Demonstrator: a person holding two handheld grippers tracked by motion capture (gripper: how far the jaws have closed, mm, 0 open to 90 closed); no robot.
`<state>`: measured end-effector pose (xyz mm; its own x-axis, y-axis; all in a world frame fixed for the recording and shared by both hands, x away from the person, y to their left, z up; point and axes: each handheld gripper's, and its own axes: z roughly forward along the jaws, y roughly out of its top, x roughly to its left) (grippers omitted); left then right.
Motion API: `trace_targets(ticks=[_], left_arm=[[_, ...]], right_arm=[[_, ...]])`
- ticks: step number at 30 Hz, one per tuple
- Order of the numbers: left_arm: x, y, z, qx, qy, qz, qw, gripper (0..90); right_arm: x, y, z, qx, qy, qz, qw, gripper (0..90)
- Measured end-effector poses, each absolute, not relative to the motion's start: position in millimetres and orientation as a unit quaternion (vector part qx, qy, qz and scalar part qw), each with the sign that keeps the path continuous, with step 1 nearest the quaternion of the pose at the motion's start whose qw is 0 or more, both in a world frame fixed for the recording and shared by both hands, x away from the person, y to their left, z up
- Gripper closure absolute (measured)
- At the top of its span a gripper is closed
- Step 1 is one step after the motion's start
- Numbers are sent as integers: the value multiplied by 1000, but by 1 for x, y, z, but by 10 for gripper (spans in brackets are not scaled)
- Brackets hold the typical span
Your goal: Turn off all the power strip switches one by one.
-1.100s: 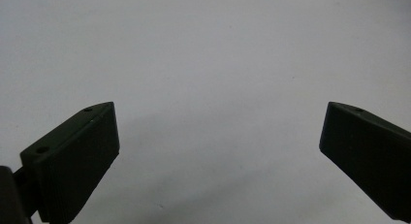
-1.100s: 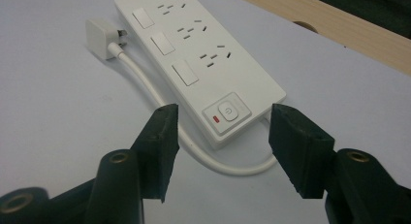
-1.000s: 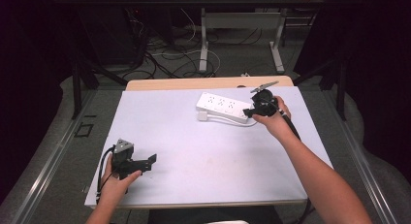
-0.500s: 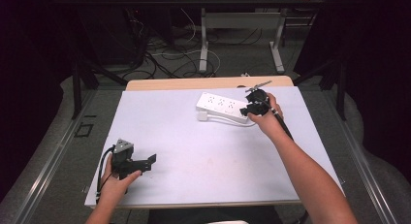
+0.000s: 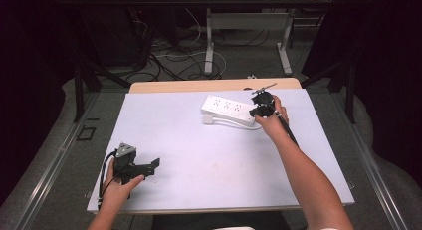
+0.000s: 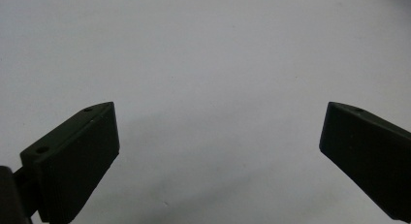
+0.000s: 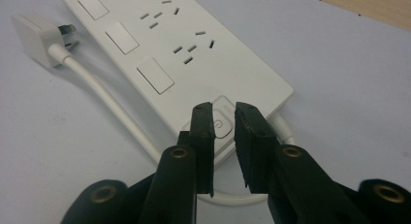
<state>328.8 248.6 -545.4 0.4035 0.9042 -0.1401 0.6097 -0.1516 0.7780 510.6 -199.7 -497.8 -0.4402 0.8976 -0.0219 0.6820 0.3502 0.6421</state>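
Since the earlier frame, the right gripper (image 7: pixel 224 118) has dipped, its jaws nearly closed and empty over 1 power strip's (image 7: pixel 194 64) button (image 7: pixel 220 123); the left gripper (image 6: pixel 218 136) rests open, level.

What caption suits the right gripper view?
Nearly closed right gripper poised over the power button of a white power strip.
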Motion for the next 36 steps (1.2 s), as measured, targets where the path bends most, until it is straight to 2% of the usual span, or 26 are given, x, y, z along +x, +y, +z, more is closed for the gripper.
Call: trace_targets(ticks=[11, 36], left_arm=[[329, 249, -546, 736, 515, 184, 400, 7], [328, 251, -546, 731, 520, 182, 402, 7]], right_arm=[[515, -196, -504, 514, 787, 283, 188, 896], [527, -188, -520, 543, 772, 281, 172, 900]])
